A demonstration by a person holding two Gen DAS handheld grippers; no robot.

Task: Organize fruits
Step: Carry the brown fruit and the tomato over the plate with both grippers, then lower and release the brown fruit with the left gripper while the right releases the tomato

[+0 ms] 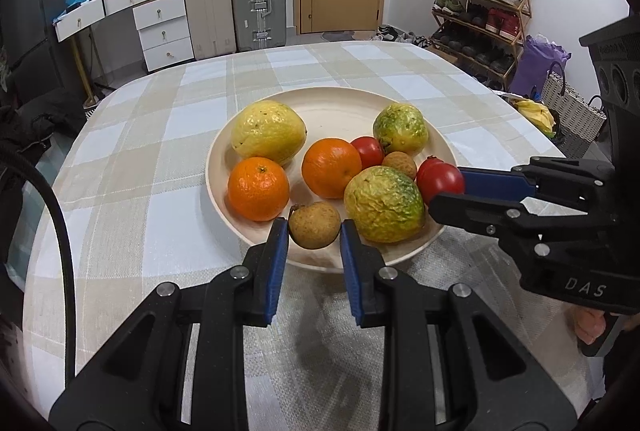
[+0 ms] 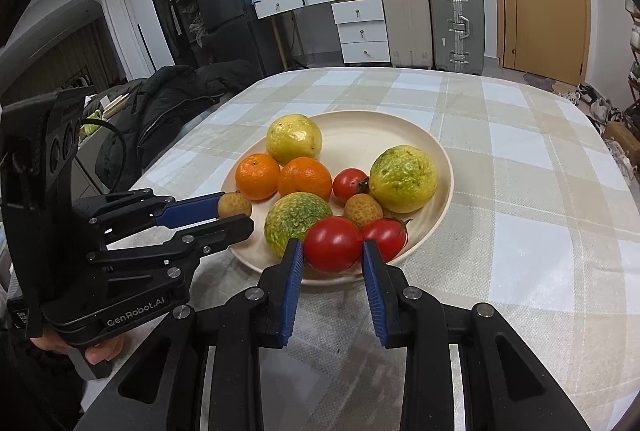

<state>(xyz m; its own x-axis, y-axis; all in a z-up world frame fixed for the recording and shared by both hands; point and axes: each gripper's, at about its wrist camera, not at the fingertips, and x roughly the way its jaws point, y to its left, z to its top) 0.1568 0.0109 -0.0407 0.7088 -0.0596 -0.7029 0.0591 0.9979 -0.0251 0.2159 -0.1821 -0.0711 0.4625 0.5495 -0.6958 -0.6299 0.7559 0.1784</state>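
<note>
I had a small round brownish longan (image 1: 314,225) pinched in my left claw (image 1: 314,231), its blue pads pressed on either side of the fruit at the near rim of the wide cream-coloured round plate (image 1: 340,103). My right claw (image 2: 333,245) was closed on a glossy red tomato (image 2: 333,243) at the same near edge, a little further along the rim. Whether either fruit was lifted clear of the plate or resting on it, I could not tell.

Around them on the plate lay the rest: two bright oranges (image 1: 258,189), three wrinkled yellow-green passion fruits (image 1: 268,133), a second red tomato (image 2: 385,237), a third further in (image 2: 350,185), and another longan (image 2: 363,211) tucked between them.

The plate sat on the surface, which was covered by a beige-and-white checked tablecloth (image 1: 160,135). No second dish or basket showed on the cloth (so I could not say where the fruit was bound).

As I judged it, the sorting was barely begun: every fruit I could see was at or on the one plate, mixed by kind, and only these two were in hand. Grouping or moving the others was all left to do.
</note>
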